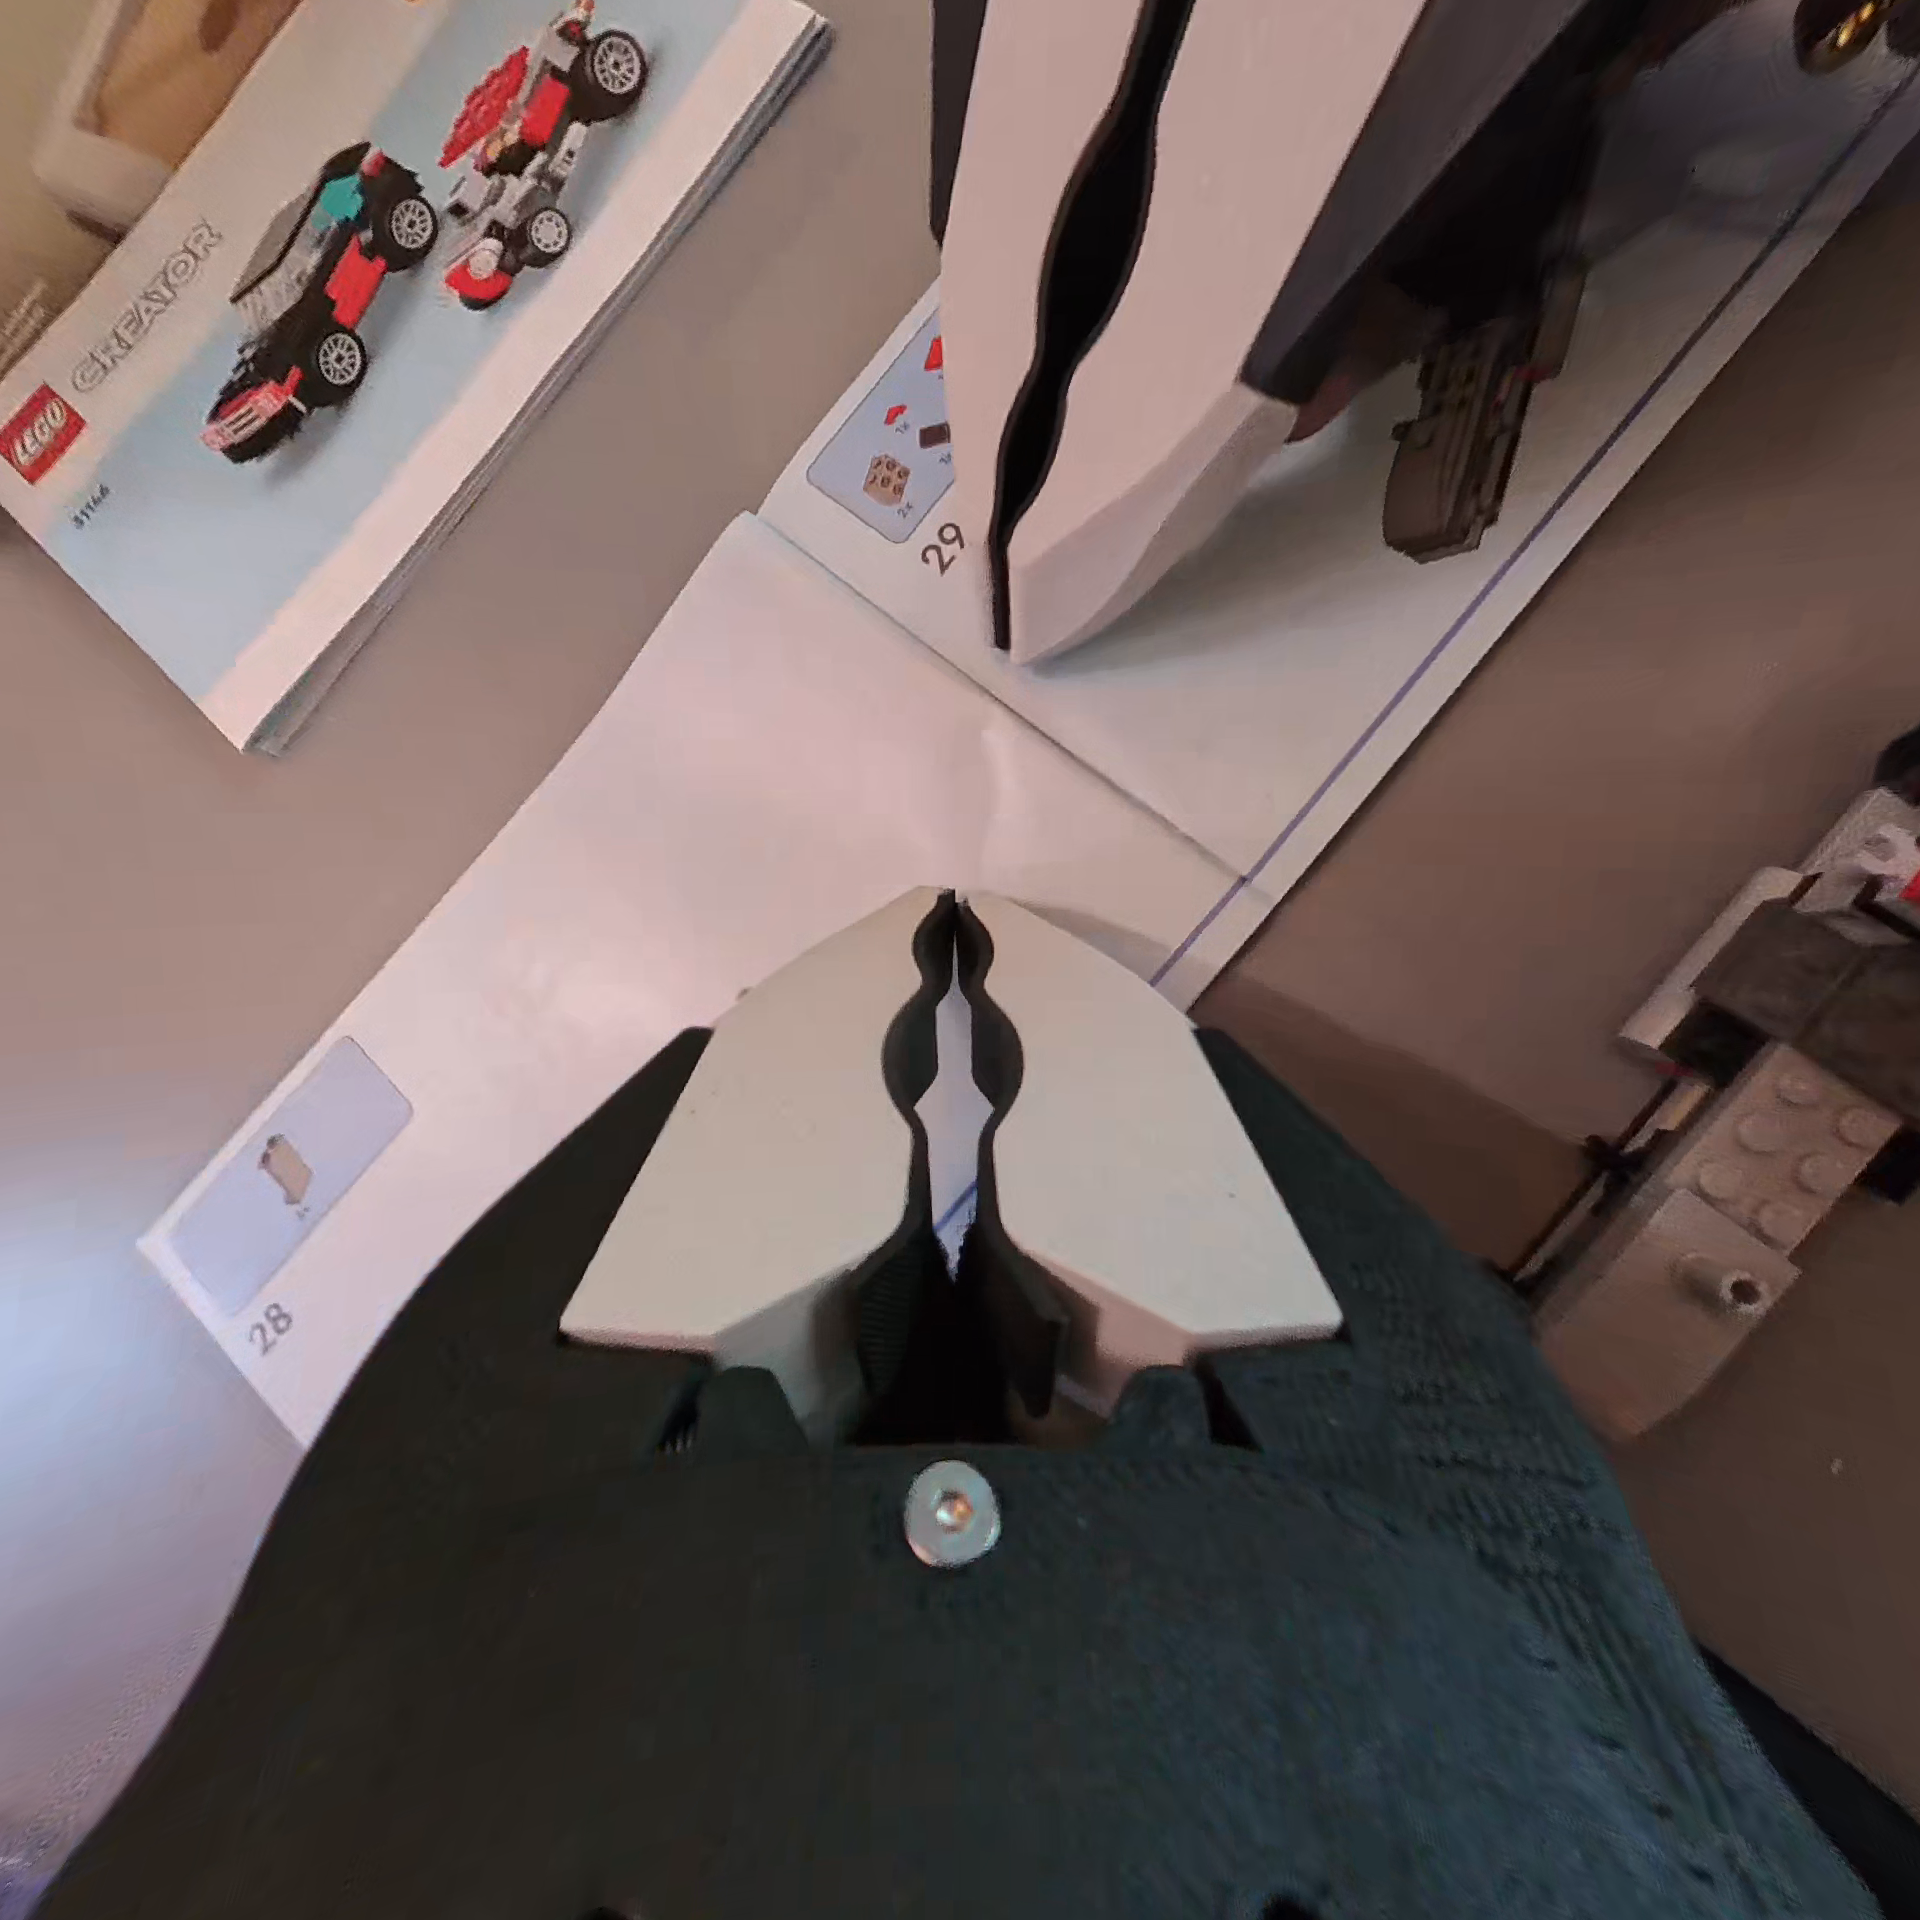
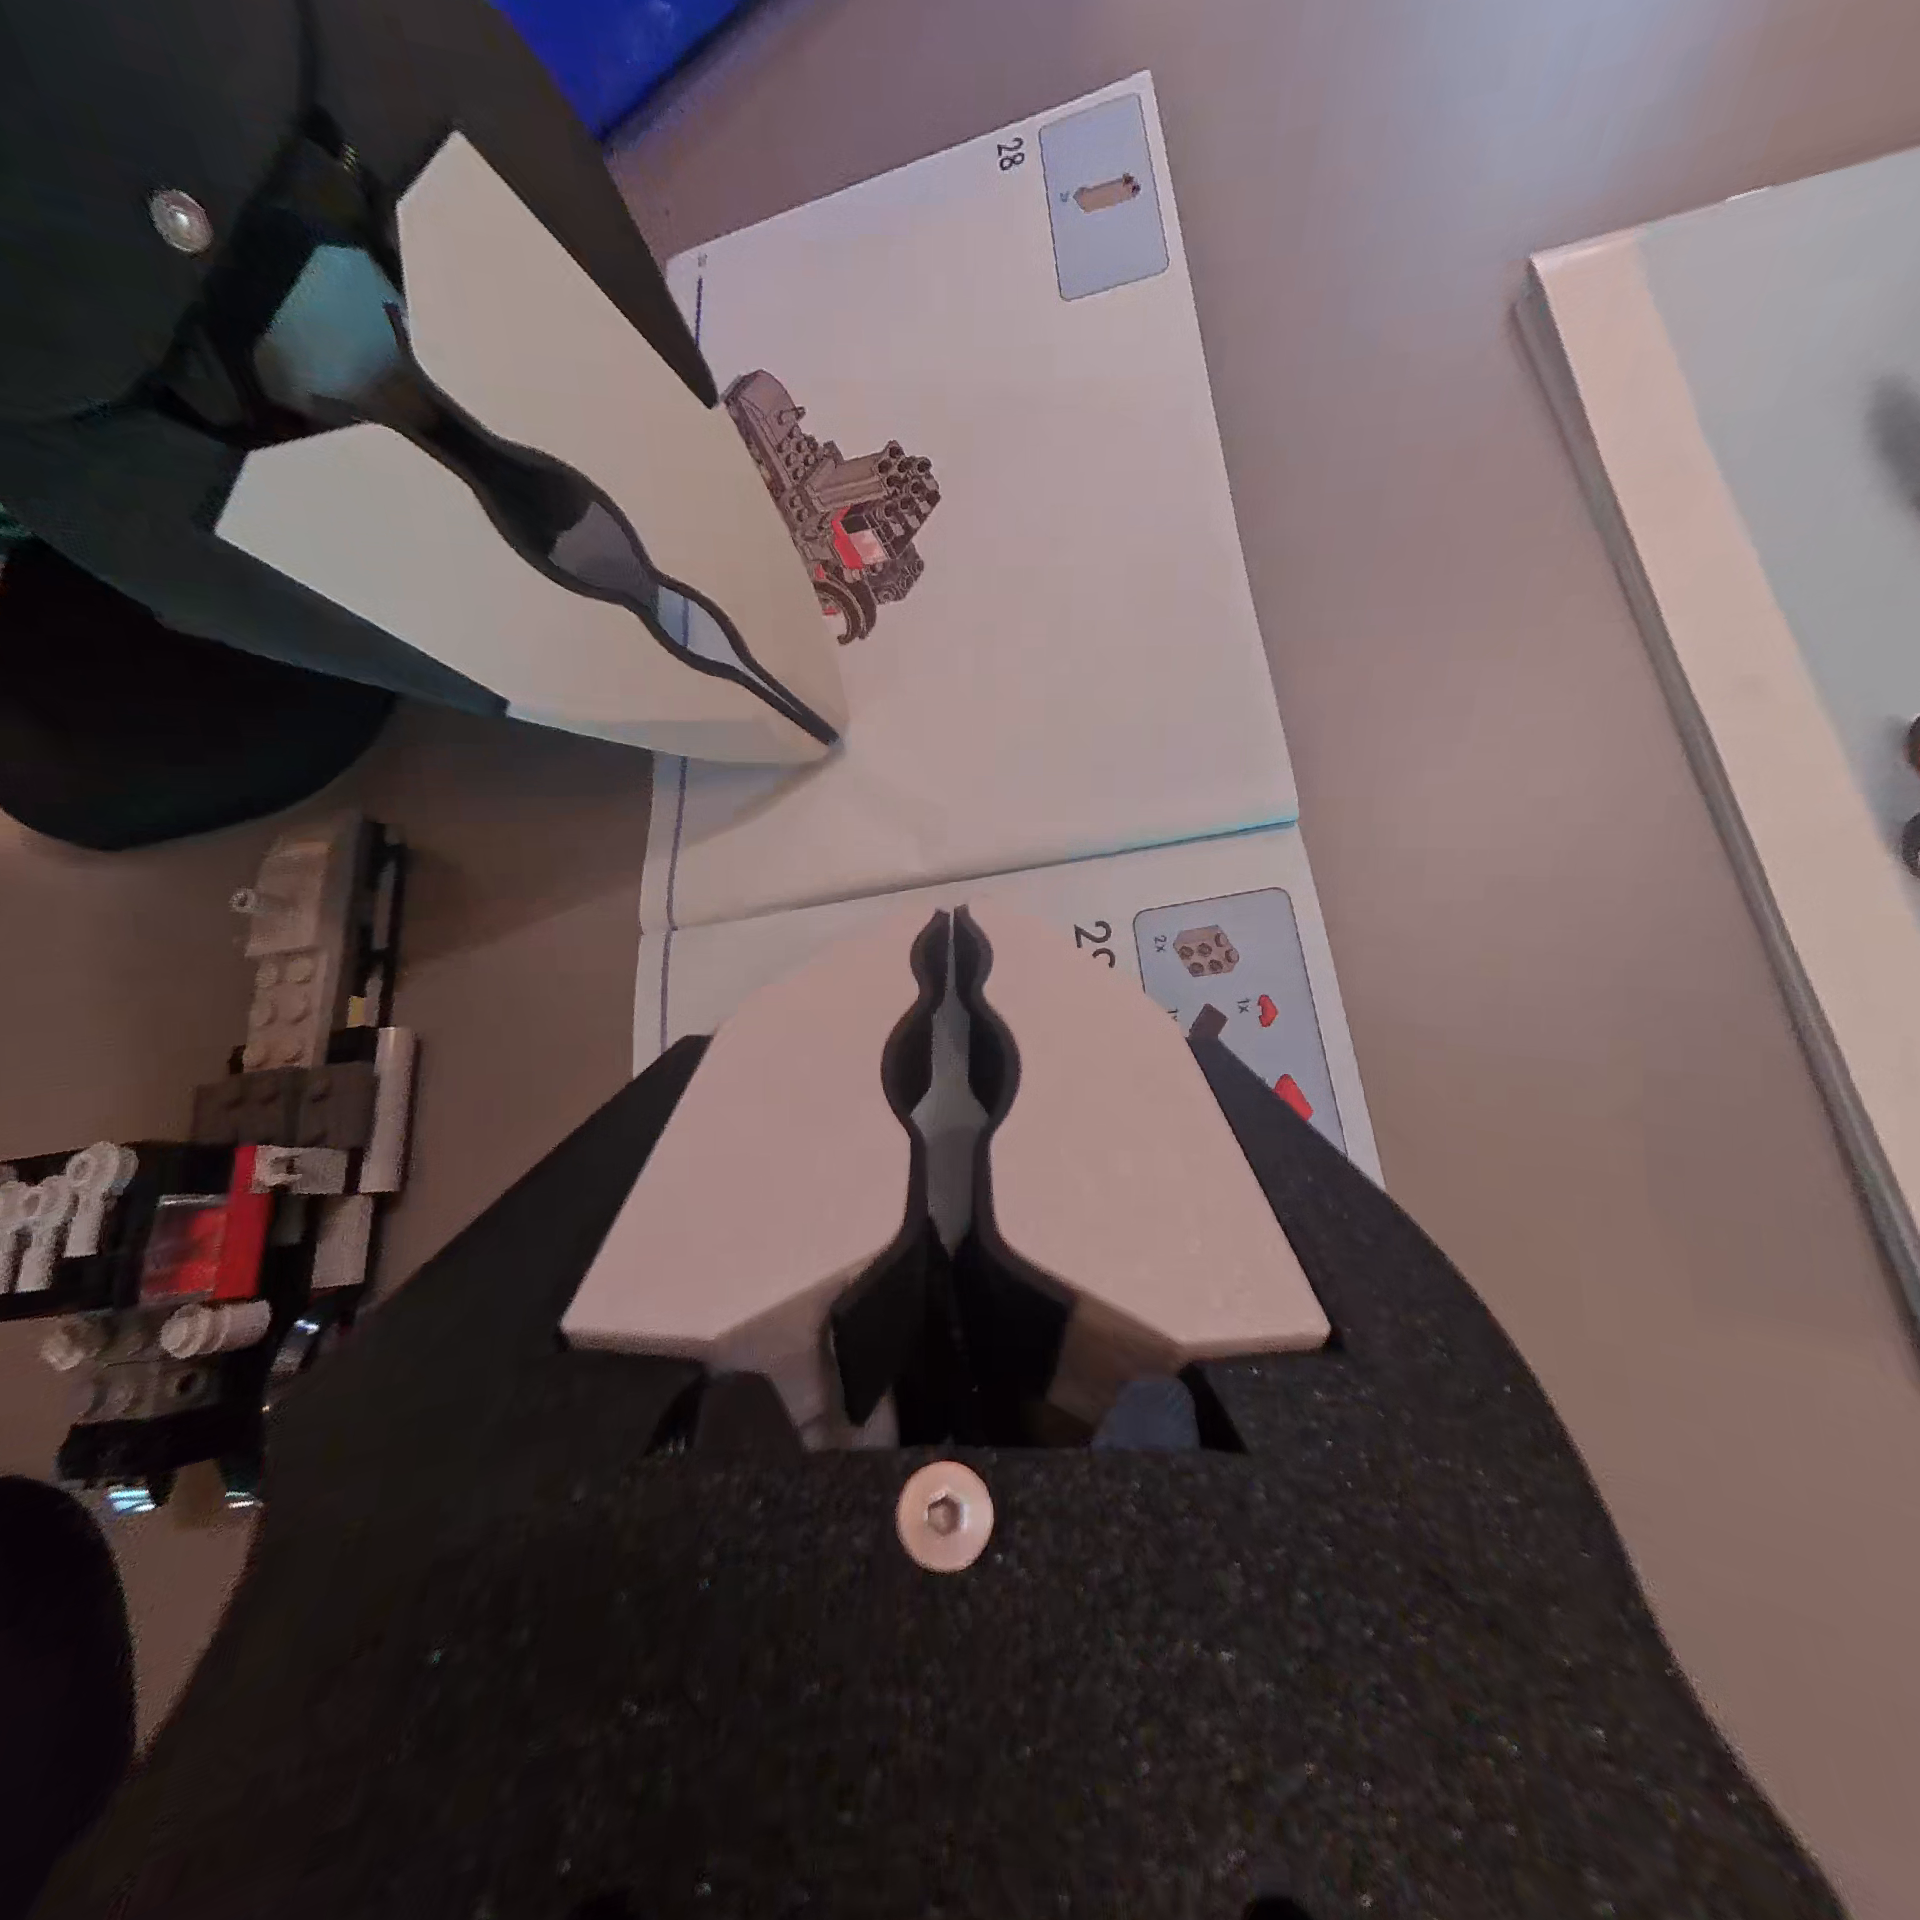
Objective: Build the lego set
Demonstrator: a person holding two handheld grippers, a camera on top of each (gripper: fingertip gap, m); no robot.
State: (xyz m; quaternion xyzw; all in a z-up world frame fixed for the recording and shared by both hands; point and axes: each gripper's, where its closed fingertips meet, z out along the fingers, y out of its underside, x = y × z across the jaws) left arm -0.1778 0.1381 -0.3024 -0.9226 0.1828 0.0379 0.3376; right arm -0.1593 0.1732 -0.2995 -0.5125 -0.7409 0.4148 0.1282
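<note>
A: Where do the grippers sit?
B: Both over the open white instruction booklet (image 2: 1039,644) on the grey table (image 1: 644,436). The white-fingered left gripper (image 1: 954,902) and right gripper (image 2: 954,914) each have jaws pressed together, holding nothing.
A: And the model?
B: The half-built grey, black and red brick model (image 2: 260,1164) lies beside the booklet, apart from both grippers.

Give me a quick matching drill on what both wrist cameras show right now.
Things:
1. open white instruction booklet
2. closed booklet with car pictures on its cover
3. partly built grey, black and red brick model
4. left gripper

States or places:
A. lies off to one side of the open pages, untouched
B. fingertips together above a page
C. lies spread flat under both grippers
D. stands on the table beside the open pages

Pairs: 1-C, 2-A, 3-D, 4-B
</note>
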